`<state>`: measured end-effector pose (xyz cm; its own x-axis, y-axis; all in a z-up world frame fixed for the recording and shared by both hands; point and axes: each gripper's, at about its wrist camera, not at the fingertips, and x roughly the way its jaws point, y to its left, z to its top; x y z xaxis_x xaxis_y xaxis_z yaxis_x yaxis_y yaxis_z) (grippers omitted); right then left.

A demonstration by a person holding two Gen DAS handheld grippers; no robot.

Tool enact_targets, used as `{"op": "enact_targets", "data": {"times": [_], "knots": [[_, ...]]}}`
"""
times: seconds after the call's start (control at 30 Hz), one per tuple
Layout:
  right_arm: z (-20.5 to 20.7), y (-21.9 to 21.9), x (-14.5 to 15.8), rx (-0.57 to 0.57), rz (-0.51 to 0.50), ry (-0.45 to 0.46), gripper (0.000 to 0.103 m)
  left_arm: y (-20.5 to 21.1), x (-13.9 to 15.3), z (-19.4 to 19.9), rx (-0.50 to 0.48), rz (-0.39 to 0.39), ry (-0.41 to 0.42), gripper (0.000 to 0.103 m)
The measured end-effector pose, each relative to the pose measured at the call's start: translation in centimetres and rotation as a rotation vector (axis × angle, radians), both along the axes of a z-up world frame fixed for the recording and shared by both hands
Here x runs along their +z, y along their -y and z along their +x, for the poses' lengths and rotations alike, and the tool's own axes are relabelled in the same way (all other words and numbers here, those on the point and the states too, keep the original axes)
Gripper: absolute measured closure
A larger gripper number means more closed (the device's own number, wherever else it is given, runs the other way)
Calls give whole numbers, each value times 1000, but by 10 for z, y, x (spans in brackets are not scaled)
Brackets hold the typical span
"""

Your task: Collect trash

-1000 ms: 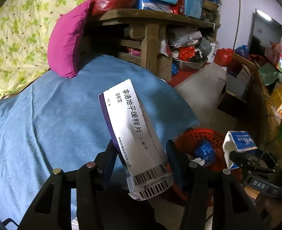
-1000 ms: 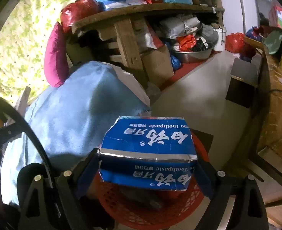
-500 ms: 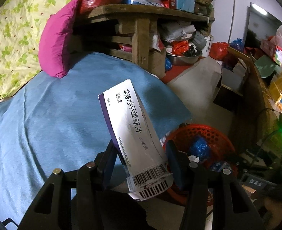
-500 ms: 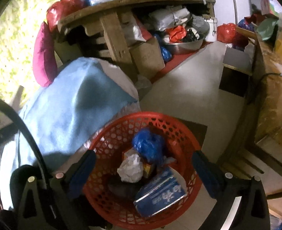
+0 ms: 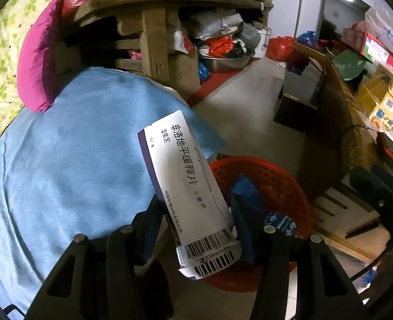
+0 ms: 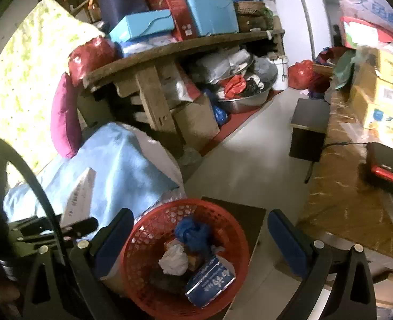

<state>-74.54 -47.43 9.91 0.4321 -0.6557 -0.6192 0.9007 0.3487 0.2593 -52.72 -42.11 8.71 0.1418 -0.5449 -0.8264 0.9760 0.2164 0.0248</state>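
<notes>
Left gripper [image 5: 196,221] clamping white cardboard medicine box [image 5: 188,186] beside red plastic mesh basket [image 5: 276,176] | right gripper [image 6: 199,237] gaping empty above it | blue toothpaste carton [image 6: 209,282] lying inside

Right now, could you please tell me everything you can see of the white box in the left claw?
The white box is a long, flat cardboard medicine carton with black Chinese print, a purple side and barcodes on its near end flap, which hangs open. The left claw is shut on its lower part, a pad on each side. It leans away up-left, over the blue bedcover, beside the red basket.
</notes>
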Motion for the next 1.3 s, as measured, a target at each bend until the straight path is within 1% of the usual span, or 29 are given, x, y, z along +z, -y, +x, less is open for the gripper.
{"op": "enact_targets", "data": {"times": [0.23, 0.37, 0.5, 0.57, 0.6, 0.63, 0.67, 0.77, 0.9, 1.13, 1.3], "knots": [[-20, -2, 6, -45, -24, 24, 1, 11, -7, -9, -23, 19, -14, 50], [-27, -2, 10, -61, -32, 35, 1, 19, -19, -13, -36, 49, -24, 50], [-29, -1, 13, -60, -40, 39, 1, 28, -31, -16, -44, 85, -27, 47], [-30, -1, 14, -60, -42, 41, 1, 32, -35, -19, -62, 104, -31, 38], [-30, -1, 14, -60, -42, 42, 1, 33, -37, -21, -67, 110, -24, 30], [-30, -1, 15, -61, -42, 43, 1, 33, -37, -22, -65, 111, -12, 27], [-30, -1, 14, -61, -43, 46, 1, 32, -37, -23, -63, 106, -2, 26], [-31, -1, 15, -63, -45, 50, 1, 31, -36, -24, -69, 104, -10, 26], [-30, -2, 18, -60, -53, 54, 1, 25, -28, -22, -66, 81, -13, 26], [-14, -11, 30, -40, -89, 53, 1, -1, 3, -8, -39, -9, -28, 26], [1, -25, 42, -15, -117, 55, 1, -30, 24, 9, 2, -79, -41, 25]]}}
